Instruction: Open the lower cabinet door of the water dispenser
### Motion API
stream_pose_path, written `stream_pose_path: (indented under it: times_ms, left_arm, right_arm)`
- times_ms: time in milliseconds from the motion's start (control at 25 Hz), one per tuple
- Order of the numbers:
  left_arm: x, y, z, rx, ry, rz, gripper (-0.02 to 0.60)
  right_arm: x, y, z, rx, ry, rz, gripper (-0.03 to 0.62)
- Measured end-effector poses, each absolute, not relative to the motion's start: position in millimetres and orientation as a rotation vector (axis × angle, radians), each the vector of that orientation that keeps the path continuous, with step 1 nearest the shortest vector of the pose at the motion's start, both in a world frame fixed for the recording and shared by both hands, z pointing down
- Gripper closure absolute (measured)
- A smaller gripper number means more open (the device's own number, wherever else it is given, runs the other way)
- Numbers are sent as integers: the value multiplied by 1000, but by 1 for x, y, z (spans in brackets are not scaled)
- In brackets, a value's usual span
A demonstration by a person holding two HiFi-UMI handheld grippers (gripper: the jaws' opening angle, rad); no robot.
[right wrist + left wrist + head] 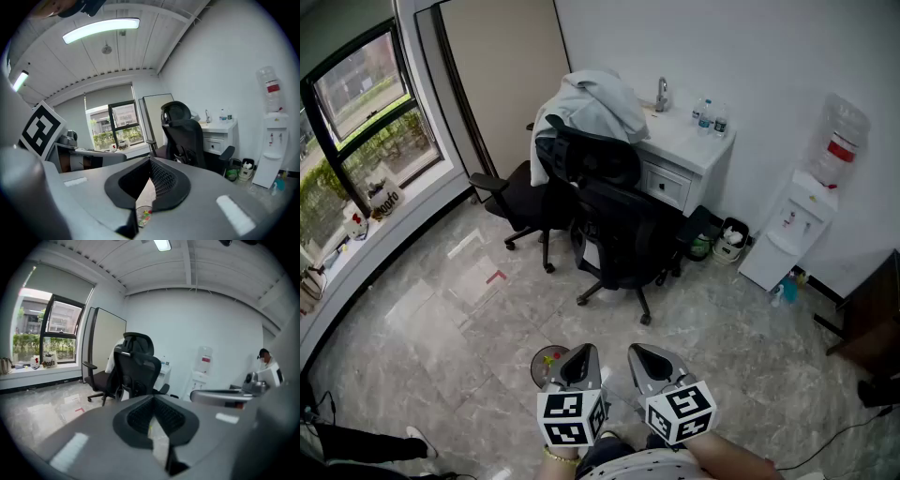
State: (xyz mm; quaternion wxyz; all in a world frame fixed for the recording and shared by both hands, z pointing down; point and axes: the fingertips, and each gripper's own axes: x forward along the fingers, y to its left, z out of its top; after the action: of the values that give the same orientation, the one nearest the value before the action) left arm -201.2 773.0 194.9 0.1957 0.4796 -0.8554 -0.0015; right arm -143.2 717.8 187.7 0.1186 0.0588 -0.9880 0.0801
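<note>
Far right by the wall (pixel 741 56), head view: dispenser (pixel 795 220), well apart from left tool (pixel 579 362) and right tool (pixel 651 362), both near. Left gripper view: jaws together, empty; dispenser (pixel 201 370) right of chair (pixel 136 366). Right gripper view: jaws together, empty; dispenser (pixel 273 140) far right. Lower door (pixel 769 262) likely light, stiff, smooth; best pulled at its free edge; handle too small to tell.

Glossy floor (pixel 431 309), 2 office chairs (pixel 619 234), water dispenser (pixel 795 223)
</note>
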Motion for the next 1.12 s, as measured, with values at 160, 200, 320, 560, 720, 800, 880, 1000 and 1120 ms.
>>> stream_pose_path:
  times_ms: [160, 200, 320, 560, 720, 800, 880, 1000, 1120]
  left_arm:
    - [-190, 714, 195, 1405, -2359, 19, 574]
    - [-185, 696, 195, 1424, -2348, 20, 574]
    - [-169, 634, 195, 1494, -2305, 24, 574]
    - [-118, 485, 186, 1621, -2211, 41, 574]
    - [-79, 387, 178, 1707, -2156, 52, 574]
    - [-59, 345, 178, 1749, -2125, 74, 574]
    - [-41, 307, 178, 1789, -2085, 97, 574]
    - [-15, 253, 171, 1829, -2023, 146, 574]
    - [7, 211, 164, 1853, -1970, 188, 574]
  right_arm:
    - [-128, 661, 189, 264, -2890, 258, 595]
    - [-123, 644, 190, 287, -2891, 262, 595]
    - [-105, 586, 188, 368, -2892, 262, 595]
    - [-47, 442, 174, 554, -2870, 268, 595]
    - [0, 348, 167, 688, -2850, 274, 595]
    - [22, 308, 166, 759, -2837, 276, 595]
    - [42, 273, 164, 830, -2820, 287, 595]
    - [70, 223, 154, 919, -2796, 336, 595]
    - [93, 185, 150, 979, -2767, 389, 595]
